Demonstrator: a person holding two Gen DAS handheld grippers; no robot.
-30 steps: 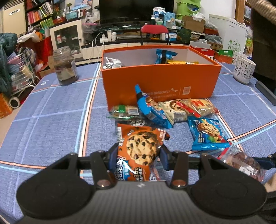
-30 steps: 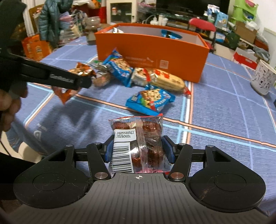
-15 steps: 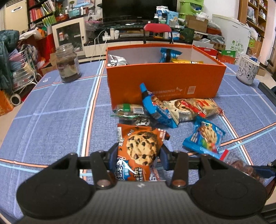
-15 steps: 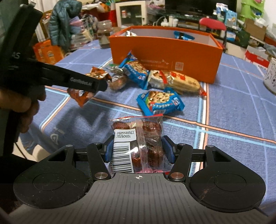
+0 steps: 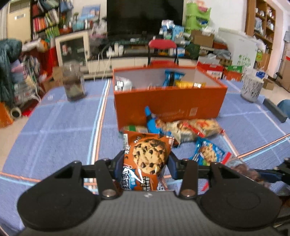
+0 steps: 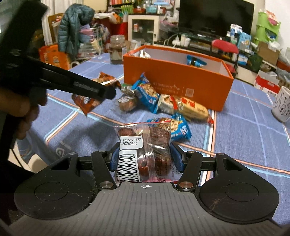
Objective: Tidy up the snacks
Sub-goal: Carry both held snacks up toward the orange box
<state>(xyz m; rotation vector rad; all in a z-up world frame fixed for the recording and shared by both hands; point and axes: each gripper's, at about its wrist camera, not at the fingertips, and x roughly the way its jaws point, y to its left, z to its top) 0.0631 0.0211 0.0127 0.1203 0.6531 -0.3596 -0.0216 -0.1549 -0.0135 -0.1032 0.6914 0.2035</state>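
A glass jar (image 6: 117,49) of something dark stands on the blue checked tablecloth (image 5: 59,130), and everything else sits around it. Behind the jar is a white glass-door cabinet (image 6: 143,29), and further along from there a big black television (image 6: 215,17). A red chair (image 6: 224,46) stands off to the jar's right beyond the table edge. A teal puffer jacket (image 6: 74,25) hangs to the jar's left. Well apart, at the cloth's far right, stands a white patterned mug (image 6: 281,103).

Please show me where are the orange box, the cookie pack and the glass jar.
orange box (image 5: 168,107): left wrist view, on its front wall.
cookie pack (image 5: 149,158): left wrist view, on the printed cookie.
glass jar (image 6: 117,49): right wrist view, on its body.
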